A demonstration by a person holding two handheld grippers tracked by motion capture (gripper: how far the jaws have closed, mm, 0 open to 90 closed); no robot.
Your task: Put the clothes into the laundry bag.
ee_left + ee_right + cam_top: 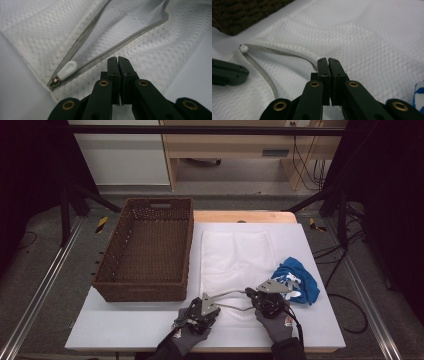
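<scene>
A white mesh bag lies flat on the white table, its zipped mouth toward the near edge and partly unzipped. My left gripper is shut with its tips pinched on the lower grey zipper edge, just right of the white zipper pull. My right gripper is shut on the upper zipper edge, which arches up from the bag toward its tips. The mouth gapes between the two edges. The left gripper's body lies at the left of the right gripper view.
A brown woven basket stands empty at the table's left, close to the bag; its wall is nearby. A crumpled blue cloth with white print lies right of the bag, beside my right gripper. The table's front edge is just below both hands.
</scene>
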